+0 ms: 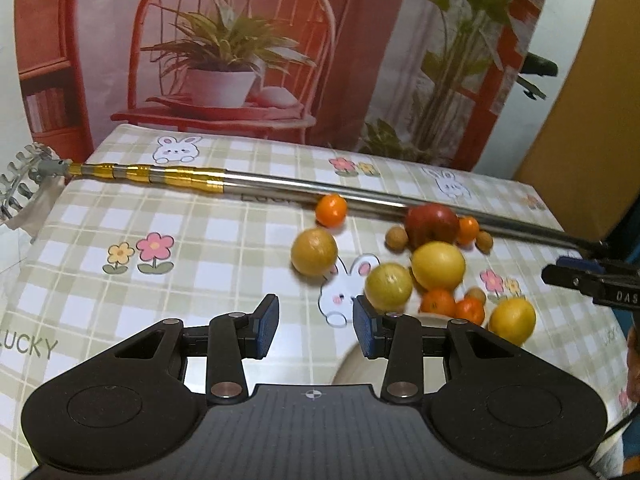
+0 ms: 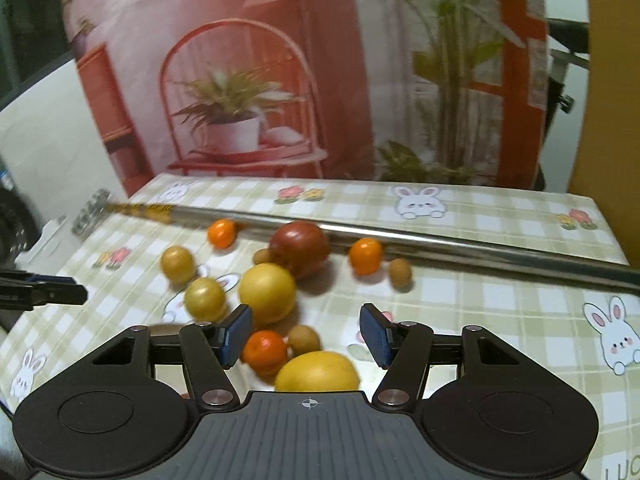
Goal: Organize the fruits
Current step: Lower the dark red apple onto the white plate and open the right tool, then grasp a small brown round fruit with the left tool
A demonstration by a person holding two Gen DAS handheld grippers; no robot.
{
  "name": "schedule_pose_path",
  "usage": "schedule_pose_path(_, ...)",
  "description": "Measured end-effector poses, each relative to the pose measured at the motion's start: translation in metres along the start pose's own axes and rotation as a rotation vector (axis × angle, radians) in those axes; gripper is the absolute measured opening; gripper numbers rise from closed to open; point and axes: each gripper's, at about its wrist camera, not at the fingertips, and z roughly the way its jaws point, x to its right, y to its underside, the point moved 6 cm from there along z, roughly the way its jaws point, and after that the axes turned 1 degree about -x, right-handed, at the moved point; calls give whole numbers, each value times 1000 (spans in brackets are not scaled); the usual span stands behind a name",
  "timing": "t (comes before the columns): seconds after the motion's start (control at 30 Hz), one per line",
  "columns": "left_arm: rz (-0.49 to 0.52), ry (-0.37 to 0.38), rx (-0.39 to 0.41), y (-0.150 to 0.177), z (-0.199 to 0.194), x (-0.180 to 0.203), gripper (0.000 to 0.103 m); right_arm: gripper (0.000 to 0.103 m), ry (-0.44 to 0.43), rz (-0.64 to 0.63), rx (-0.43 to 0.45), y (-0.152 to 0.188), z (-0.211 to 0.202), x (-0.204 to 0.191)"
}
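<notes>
Loose fruit lies on a checked tablecloth (image 1: 200,232): a red apple (image 1: 431,222) (image 2: 299,247), several yellow fruits (image 1: 438,265) (image 2: 267,293), small oranges (image 1: 331,210) (image 2: 365,255) and small brown round fruits (image 1: 396,237) (image 2: 400,273). My left gripper (image 1: 316,326) is open and empty above the cloth, left of the pile, its right pad close to a yellow fruit (image 1: 388,286). My right gripper (image 2: 306,334) is open and empty, hovering over an orange (image 2: 265,350) and a yellow fruit (image 2: 318,372). A white bowl rim (image 1: 356,360) shows under the left gripper.
A long metal telescopic pole (image 1: 280,184) (image 2: 440,246) with a gold section lies across the table behind the fruit. A printed backdrop of a chair and plants (image 1: 224,60) stands at the far edge. The other gripper's tip shows at each view's side (image 1: 592,280) (image 2: 44,292).
</notes>
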Motion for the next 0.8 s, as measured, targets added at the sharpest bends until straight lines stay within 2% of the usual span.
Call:
schedule_pose_path(0.33,-1,-19,-7,-22,16,-1,43,57,29,38,14,-3,6,12)
schedule_pose_path(0.43,5,-17,-23,-25,24,2,43,65,10,55,12,-3,8,13)
schedule_pose_path(0.8,87,58,-40,-40,53,37,43,66,4,107,-14,1,19,23)
